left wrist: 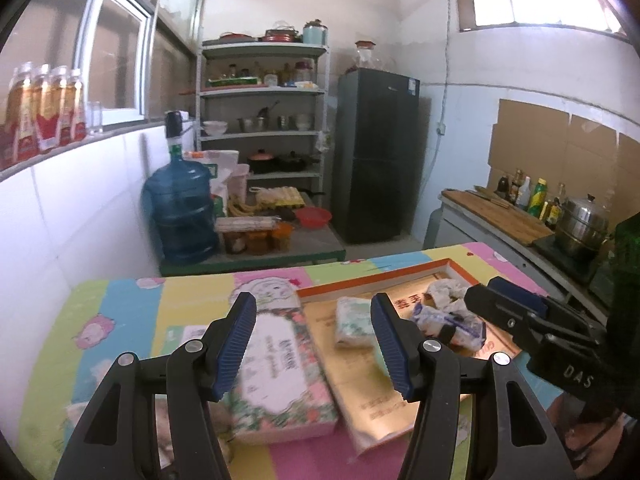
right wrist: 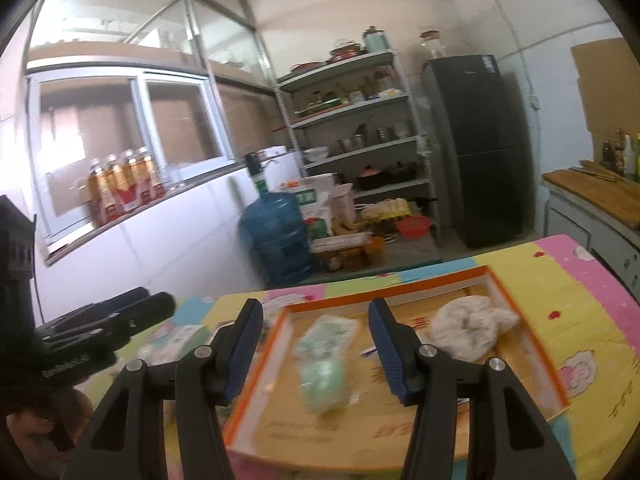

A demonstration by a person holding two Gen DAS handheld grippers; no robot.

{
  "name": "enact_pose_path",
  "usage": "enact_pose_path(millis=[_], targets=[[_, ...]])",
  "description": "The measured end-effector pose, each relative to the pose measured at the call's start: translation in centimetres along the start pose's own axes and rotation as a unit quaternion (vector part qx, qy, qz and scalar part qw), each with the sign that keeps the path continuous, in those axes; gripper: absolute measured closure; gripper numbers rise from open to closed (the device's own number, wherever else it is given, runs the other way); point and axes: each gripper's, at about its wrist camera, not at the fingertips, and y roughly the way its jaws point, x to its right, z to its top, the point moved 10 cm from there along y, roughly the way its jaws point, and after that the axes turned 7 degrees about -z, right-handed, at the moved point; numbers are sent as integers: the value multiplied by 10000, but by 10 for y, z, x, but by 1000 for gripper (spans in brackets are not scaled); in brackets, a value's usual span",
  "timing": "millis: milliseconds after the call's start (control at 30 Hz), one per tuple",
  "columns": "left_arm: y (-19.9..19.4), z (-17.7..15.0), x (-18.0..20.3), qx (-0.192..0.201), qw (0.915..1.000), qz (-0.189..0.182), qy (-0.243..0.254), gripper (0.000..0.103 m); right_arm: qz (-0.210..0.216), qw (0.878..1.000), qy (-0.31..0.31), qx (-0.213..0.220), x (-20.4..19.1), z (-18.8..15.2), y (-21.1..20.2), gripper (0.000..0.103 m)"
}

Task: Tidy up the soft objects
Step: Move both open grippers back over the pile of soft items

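Soft packets and a crumpled white cloth (right wrist: 472,330) lie inside a shallow orange-rimmed cardboard box lid (right wrist: 256,364) with a tan floor, which rests on a pastel cartoon-print mat (left wrist: 120,312) covering the table. In the right wrist view a pale green-and-white wrapped tissue pack (right wrist: 326,334) sits toward the lid's left side, with a blurred mint-green soft bundle (right wrist: 324,386) just in front of it; the white cloth is to their right, near the far rim. From the left wrist view, a blue-and-white plastic-wrapped packet (left wrist: 452,322) lies beside the cloth, partly behind the other tool.

Outside the lid, just to its left, a flat floral-print tissue box (left wrist: 276,372) rests on the mat.

The left gripper (left wrist: 314,344) hangs above the mat and the lid's left edge, its blue-padded jaws spread wide with nothing between them — the tissue box and pack merely show through the gap below. The right gripper (right wrist: 316,348) is poised over the lid, jaws likewise apart and gripping nothing.

Beyond the table stand a blue water jug (left wrist: 180,216), a metal shelf rack (left wrist: 264,92) of pots and jars, and a dark refrigerator (left wrist: 376,152).
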Motion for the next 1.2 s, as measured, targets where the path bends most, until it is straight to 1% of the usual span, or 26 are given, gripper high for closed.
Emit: enact_pose_path(millis=[133, 333, 433, 567, 800, 967, 1067, 1200], targets=[[-22, -9, -20, 96, 9999, 118, -55, 41, 199, 9997, -110, -97, -32, -13, -3, 48], [-51, -27, -53, 170, 9991, 297, -241, 41, 407, 9990, -148, -108, -67, -26, -5, 48], [-65, -37, -70, 209, 9984, 434, -301, 41, 460, 9986, -230, -107, -85, -34, -7, 48], [-80, -52, -90, 233, 9971, 619, -380, 41, 538, 9974, -435, -222, -110, -47, -8, 48], [-93, -74, -113, 223, 9955, 764, -519, 41, 671, 9943, -710, -425, -145, -75, -13, 48], [-98, -96, -125, 242, 9940, 850, -648, 41, 682, 9935, -847, -338, -165, -93, -23, 48], [-100, -104, -131, 234, 9931, 913, -695, 41, 607, 9923, -1045, -255, -174, -101, -27, 48], [-103, -112, -140, 220, 9920, 975, -774, 41, 617, 9898, -1245, -319, -185, -107, -27, 48]])
